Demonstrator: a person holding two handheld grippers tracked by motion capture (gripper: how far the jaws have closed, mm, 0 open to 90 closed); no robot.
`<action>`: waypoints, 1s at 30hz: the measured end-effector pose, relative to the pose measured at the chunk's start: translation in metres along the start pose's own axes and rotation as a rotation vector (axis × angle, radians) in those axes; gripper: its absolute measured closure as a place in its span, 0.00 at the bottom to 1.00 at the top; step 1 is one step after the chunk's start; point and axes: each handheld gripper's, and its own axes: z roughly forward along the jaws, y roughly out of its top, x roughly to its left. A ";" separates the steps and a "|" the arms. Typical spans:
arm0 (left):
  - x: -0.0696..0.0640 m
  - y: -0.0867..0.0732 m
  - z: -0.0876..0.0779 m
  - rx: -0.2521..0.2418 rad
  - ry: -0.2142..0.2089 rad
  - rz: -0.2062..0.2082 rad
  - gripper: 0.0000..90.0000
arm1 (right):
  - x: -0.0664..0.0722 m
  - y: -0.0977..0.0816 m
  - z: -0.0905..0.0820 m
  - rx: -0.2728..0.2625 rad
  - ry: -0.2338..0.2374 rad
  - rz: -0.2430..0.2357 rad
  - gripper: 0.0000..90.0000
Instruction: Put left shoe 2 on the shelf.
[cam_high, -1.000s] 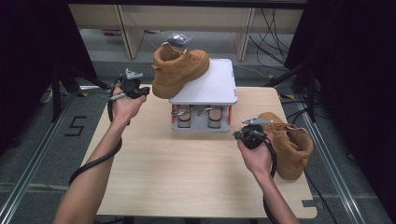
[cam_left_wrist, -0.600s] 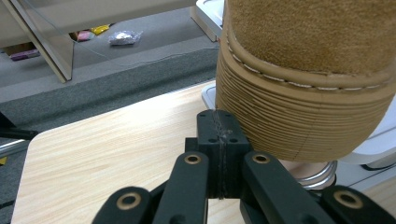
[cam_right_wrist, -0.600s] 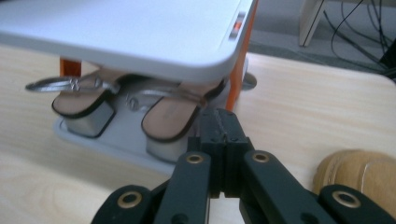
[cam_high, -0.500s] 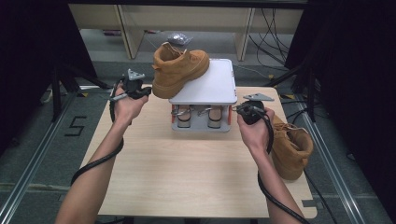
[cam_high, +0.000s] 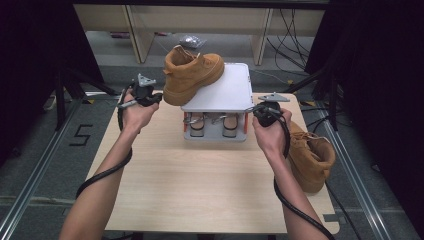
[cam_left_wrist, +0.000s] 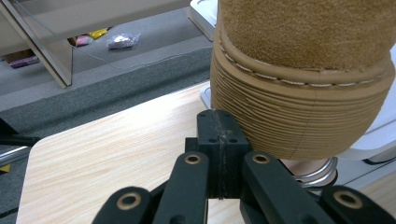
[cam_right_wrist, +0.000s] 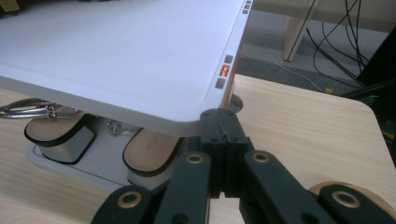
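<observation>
Right gripper (cam_high: 261, 111) is off the boot (cam_high: 311, 156) at frame right; a second ago it hovered right over that boot, now it sits up and left, at the front right corner of the white platform (cam_high: 235, 97). Right hand (cam_high: 270, 134) and forearm swing up-left with it. In the right gripper view its jaws are closed together, tips just under the platform corner.

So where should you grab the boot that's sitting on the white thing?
Probably by the collar at the top of the boot. It stands upright on the white platform with its heel hanging over the left edge, so the open ankle rim is a thin wall the jaws could pinch from above. The ridged sole looks too wide. The left gripper, now shut, sits right beside that heel.
</observation>
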 end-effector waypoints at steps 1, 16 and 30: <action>0.000 0.000 0.000 0.000 0.000 0.001 1.00 | -0.001 0.001 -0.001 0.008 -0.005 -0.022 1.00; -0.010 0.006 -0.005 0.033 -0.061 0.041 1.00 | 0.001 0.001 -0.001 0.013 0.002 -0.016 1.00; -0.035 0.010 -0.008 0.072 -0.098 0.086 1.00 | -0.002 -0.006 0.003 0.041 0.015 -0.004 1.00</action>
